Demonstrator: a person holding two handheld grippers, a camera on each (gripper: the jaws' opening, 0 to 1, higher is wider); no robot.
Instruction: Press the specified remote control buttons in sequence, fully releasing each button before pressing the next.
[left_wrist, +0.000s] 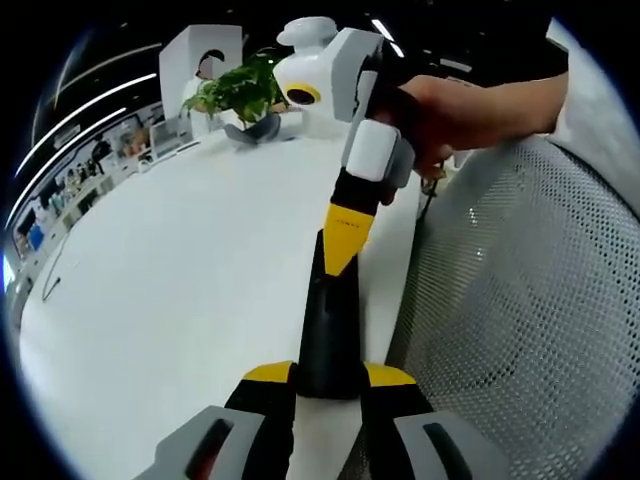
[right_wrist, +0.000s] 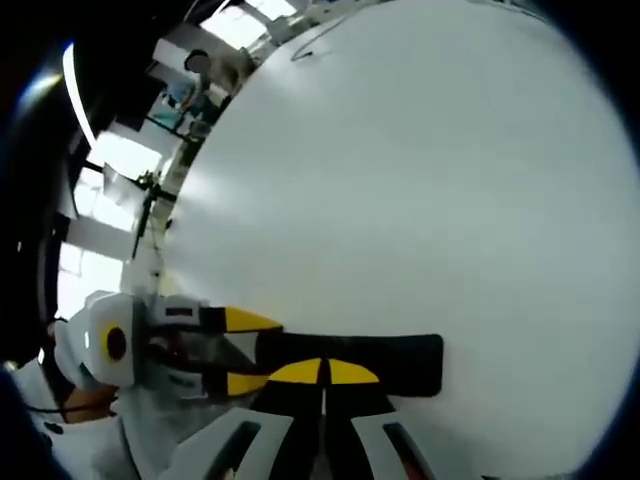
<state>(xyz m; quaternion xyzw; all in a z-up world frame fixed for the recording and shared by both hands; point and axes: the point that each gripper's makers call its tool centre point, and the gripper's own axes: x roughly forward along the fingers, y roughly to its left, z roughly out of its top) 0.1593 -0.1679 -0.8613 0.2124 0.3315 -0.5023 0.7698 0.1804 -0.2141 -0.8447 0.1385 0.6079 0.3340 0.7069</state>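
Note:
A long black remote control (left_wrist: 328, 320) lies over the white table (left_wrist: 180, 280) near its right edge. My left gripper (left_wrist: 328, 375) is shut on its near end, one yellow fingertip on each side. My right gripper (left_wrist: 345, 235) comes in from the upper right with a hand (left_wrist: 460, 110) around it, and its closed yellow tip rests on the remote's far part. In the right gripper view, my right gripper (right_wrist: 322, 372) has its yellow tips together on top of the remote (right_wrist: 400, 362). The left gripper (right_wrist: 250, 350) clamps the remote's left end there. The buttons are hidden.
A grey mesh chair back (left_wrist: 520, 300) stands just beyond the table's right edge. A potted green plant (left_wrist: 240, 92) and a white box (left_wrist: 195, 55) sit at the far end of the table. The wide white tabletop (right_wrist: 420, 180) spreads out past the remote.

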